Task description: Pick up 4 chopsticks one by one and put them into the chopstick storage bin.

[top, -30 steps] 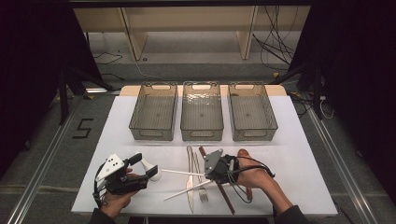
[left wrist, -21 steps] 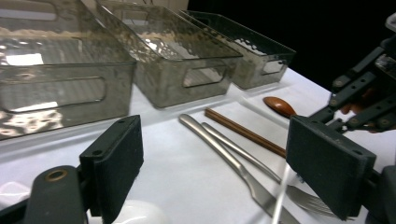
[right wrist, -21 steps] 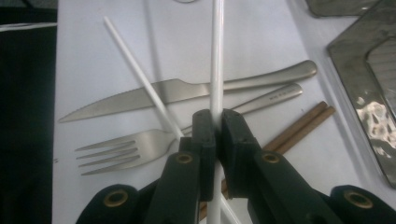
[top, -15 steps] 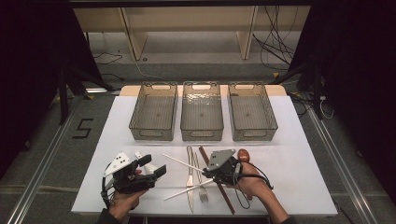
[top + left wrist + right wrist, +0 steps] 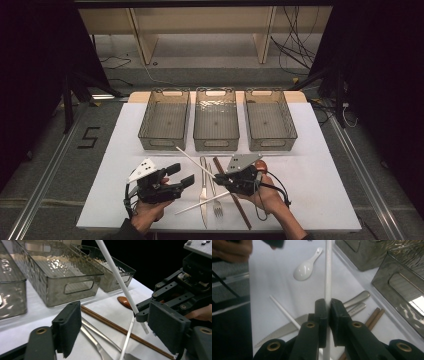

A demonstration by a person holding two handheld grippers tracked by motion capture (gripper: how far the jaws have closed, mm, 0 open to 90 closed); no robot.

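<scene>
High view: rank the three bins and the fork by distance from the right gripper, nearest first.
From the right gripper, shut on a white chopstick:
1. Fork, just below it on the table.
2. Middle bin, straight beyond.
3. Right bin, beyond to the right.
4. Left bin, about as far as the right bin; too close to call.

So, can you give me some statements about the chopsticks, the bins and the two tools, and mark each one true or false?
1. The right tool is shut on a white chopstick. True.
2. The left tool holds the knife. False: its jaws are open and hold nothing.
3. Three clear bins stand in a row, all empty. True.
4. The white spoon lies inside a bin. False: it lies on the table.
</scene>
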